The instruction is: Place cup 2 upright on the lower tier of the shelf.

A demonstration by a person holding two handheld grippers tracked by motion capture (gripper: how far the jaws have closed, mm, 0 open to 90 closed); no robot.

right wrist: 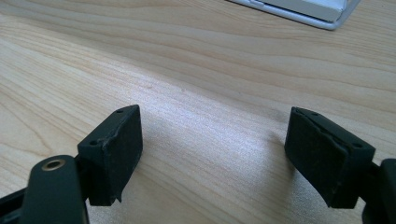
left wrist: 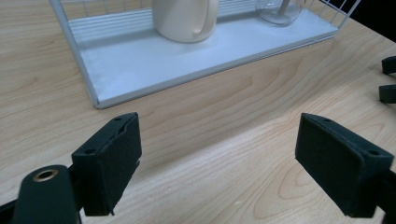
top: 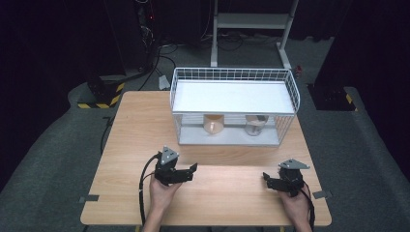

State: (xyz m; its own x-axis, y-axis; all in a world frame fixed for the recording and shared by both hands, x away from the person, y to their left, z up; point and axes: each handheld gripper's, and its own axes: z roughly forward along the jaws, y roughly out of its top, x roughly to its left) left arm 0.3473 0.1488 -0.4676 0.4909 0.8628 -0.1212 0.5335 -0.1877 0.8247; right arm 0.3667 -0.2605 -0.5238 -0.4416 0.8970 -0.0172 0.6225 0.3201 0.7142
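A white wire rack [top: 232, 96] stands at the back of the wooden table [top: 135, 140]. On its lower tray [left wrist: 140, 65] stand a cream mug [top: 213, 123] [left wrist: 184, 18] and, to its right, a clear glass [top: 254, 125] [left wrist: 280, 9]. My left gripper [top: 190, 173] [left wrist: 219, 140] hovers near the table's front left, pointing toward the rack, open with only bare wood between its pads. At the front right my right gripper [top: 267, 181] [right wrist: 212, 135] is open over bare wood; its jaw tips [left wrist: 387, 79] show at the edge of the left gripper view.
The rack's front corner [right wrist: 317, 11] lies just beyond my right gripper. Bare wood stretches between both grippers and the rack. Past the table stand a white metal frame [top: 251, 29], cables, and black-and-yellow striped floor bases [top: 99, 96].
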